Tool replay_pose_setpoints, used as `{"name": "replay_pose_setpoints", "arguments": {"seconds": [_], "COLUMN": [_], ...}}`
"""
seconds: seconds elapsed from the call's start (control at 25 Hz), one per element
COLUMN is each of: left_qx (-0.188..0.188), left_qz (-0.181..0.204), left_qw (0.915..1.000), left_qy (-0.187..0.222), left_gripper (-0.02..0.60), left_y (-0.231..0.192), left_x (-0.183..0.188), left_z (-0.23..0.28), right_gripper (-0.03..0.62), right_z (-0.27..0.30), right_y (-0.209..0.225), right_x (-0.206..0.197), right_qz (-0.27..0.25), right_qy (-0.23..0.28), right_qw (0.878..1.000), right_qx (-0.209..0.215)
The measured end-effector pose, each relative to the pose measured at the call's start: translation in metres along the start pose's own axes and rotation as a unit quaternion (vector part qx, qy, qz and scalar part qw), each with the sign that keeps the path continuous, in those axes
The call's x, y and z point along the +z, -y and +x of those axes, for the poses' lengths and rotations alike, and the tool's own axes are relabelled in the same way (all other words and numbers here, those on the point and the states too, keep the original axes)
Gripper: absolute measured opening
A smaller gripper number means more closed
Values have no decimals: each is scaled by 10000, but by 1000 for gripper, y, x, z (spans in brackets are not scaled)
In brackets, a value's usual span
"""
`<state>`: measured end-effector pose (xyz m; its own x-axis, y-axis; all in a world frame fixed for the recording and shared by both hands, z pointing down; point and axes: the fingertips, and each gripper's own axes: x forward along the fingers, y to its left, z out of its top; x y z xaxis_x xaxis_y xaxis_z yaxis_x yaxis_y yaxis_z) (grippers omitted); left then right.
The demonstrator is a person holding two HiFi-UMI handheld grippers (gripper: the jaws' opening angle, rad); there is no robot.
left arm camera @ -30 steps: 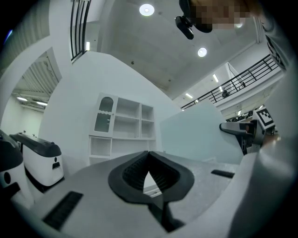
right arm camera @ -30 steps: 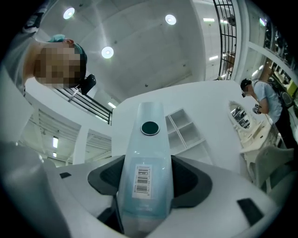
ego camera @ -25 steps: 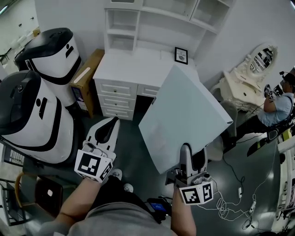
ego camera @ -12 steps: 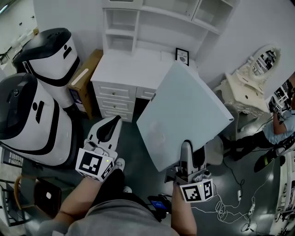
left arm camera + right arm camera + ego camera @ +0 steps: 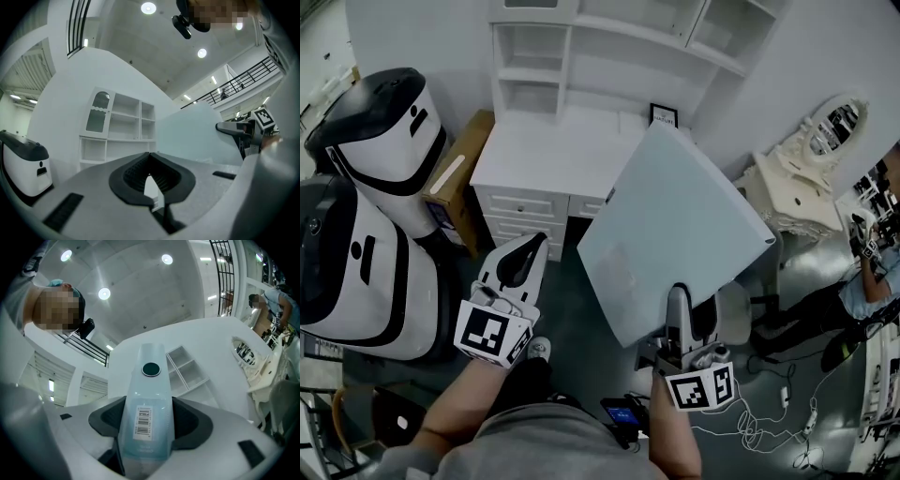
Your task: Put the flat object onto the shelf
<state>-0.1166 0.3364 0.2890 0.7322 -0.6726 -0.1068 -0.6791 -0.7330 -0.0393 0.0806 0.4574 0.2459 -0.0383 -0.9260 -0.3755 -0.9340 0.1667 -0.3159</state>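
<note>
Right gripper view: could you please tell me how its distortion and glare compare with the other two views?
Right gripper view: strong fisheye, dark corners, ceiling lamps blown out, the pale panel stretched close to the lens yet its barcode sharp. Left gripper view: same fisheye, shelf unit leaning, lamps glaring. Head view: dim and bluish, walls bowed, little glare.

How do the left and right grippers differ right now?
Load: the right gripper is clamped on the lower edge of the pale flat panel, which stands tilted above it. The left gripper holds nothing, its jaws together.
Pose: in the head view the right gripper points straight ahead, while the left gripper leans toward the right.
Shared: the same white two-jaw build.
</note>
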Motion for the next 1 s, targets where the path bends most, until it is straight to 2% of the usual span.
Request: {"name": "replay_pose_setpoints", "arguments": {"seconds": [0.56, 1.0], "left_qx": [-201, -248], "left_qz": [-9, -121], "left_qw": [9998, 9996], "left_qy": [62, -16], "left_gripper": [7, 6], "left_y": [-86, -129], "left_x": [-16, -27], "left_z": [92, 124], "right_gripper": [305, 305], "right_z": [111, 157], "right_y": [30, 38], "right_x": [-38, -58], "right_qz": [-122, -128], "right_qy": [37, -16], "right_qw": [9996, 9991], "right_qx": [-257, -398]}}
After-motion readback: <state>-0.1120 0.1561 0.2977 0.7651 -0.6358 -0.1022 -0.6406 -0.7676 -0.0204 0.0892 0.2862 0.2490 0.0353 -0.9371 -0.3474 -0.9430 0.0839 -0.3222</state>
